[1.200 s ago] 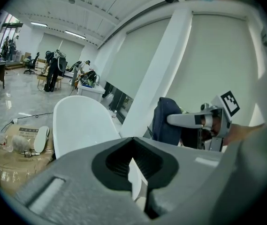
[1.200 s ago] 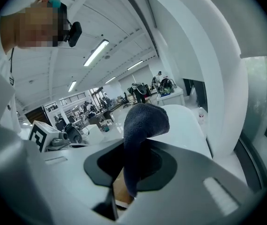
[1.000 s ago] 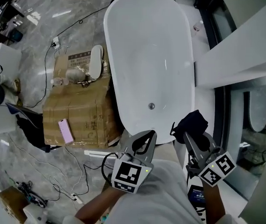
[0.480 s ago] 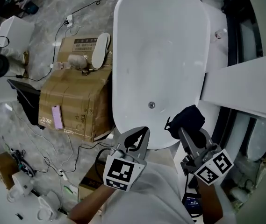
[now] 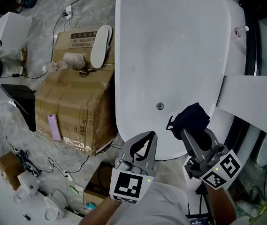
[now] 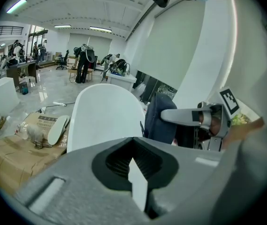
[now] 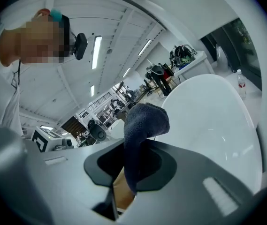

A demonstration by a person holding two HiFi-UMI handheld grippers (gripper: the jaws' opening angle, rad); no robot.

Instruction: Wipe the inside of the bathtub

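A white oval bathtub (image 5: pixel 171 46) fills the upper middle of the head view, with a round drain (image 5: pixel 160 106) near its near end. My right gripper (image 5: pixel 186 134) is shut on a dark blue cloth (image 5: pixel 189 119) and hangs over the tub's near right rim. The cloth (image 7: pixel 140 125) sticks up from between the jaws in the right gripper view, with the tub (image 7: pixel 217 111) beyond. My left gripper (image 5: pixel 146 139) sits at the tub's near rim, jaws shut with nothing in them. In the left gripper view the tub (image 6: pixel 106 114) lies ahead, and the cloth (image 6: pixel 157 118) shows to the right.
A cardboard box (image 5: pixel 74 107) stands left of the tub, bearing a white oval lid (image 5: pixel 99 46), a small bottle and a pink phone (image 5: pixel 53 126). Cables and a power strip run across the marble floor (image 5: pixel 77 3). A white ledge (image 5: pixel 250 95) lies right of the tub.
The head view has shifted, so the tub and box sit further right and lower. Both grippers keep their places at the tub's near rim; the cloth stays in the right one.
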